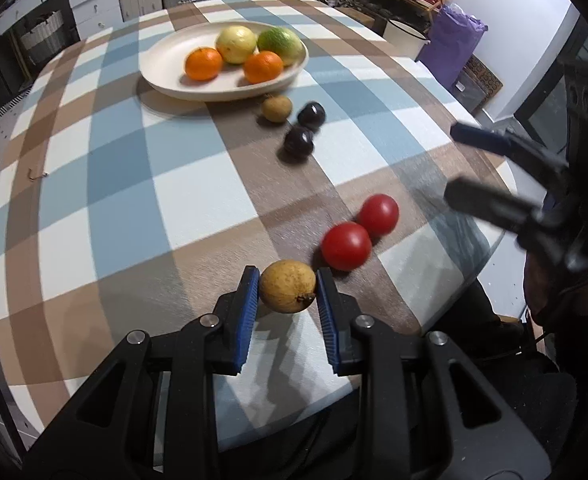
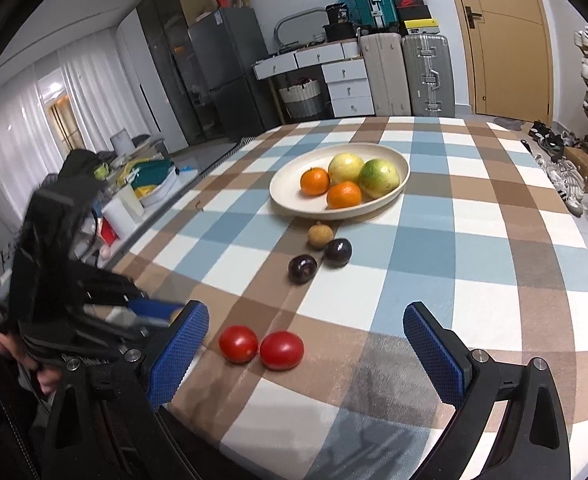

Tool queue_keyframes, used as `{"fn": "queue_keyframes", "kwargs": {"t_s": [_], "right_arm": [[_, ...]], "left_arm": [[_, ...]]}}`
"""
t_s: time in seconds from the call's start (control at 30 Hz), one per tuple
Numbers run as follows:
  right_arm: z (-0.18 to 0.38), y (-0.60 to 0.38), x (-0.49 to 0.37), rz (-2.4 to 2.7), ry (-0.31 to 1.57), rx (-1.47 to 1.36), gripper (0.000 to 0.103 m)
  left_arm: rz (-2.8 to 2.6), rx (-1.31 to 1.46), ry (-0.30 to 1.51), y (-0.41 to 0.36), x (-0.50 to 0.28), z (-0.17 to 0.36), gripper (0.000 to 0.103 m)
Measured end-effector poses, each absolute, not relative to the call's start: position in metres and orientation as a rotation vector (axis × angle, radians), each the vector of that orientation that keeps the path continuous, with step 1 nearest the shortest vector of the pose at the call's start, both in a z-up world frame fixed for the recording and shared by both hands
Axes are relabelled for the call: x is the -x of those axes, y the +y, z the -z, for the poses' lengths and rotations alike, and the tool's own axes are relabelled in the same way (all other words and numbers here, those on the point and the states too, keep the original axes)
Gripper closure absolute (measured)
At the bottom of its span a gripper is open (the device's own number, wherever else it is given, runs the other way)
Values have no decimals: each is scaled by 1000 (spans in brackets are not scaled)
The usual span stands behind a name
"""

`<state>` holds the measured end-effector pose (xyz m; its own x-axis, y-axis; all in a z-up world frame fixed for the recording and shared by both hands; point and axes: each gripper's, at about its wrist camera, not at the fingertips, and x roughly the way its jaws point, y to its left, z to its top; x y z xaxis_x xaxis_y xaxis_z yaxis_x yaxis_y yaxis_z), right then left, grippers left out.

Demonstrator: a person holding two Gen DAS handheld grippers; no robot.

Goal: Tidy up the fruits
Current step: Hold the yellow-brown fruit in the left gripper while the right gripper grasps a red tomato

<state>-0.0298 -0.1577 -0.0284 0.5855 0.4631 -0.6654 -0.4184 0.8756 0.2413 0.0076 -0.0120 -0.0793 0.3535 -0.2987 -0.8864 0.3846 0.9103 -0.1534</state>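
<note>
Left gripper (image 1: 287,286) grips brown fruit (image 1: 287,286); its underside seems hidden.

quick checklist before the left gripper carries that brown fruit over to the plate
1. Grip: left gripper is shut on the brown fruit, a pad on each side: ok.
2. Fruit clear of the tablecloth: a shadow shows beneath it, but the gap is unclear: cannot tell.
3. Room on the plate: two oranges and two larger yellow-green fruits fill its right side, the left part is bare: ok.
4. Path: the small brown fruit and two dark plums lie just before the plate: not ok for a low pass.
5. Right gripper: open, empty, off to the side: ok.
</note>
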Motion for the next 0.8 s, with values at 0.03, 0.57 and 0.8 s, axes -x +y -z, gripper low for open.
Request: {"fn": "queue_keyframes", "kwargs": {"t_s": [0.03,0.57,0.8], "right_arm": [[31,-157,30,-515,797,-53,4],[55,-153,31,-536,865,-37,28],[63,-146,32,-553,885,-23,29]], "left_arm": [[440,-78,1116,-10,-9,76,77],[402,0,1031,15,-11,46,77],[407,-1,1029,14,-10,45,77]]}}
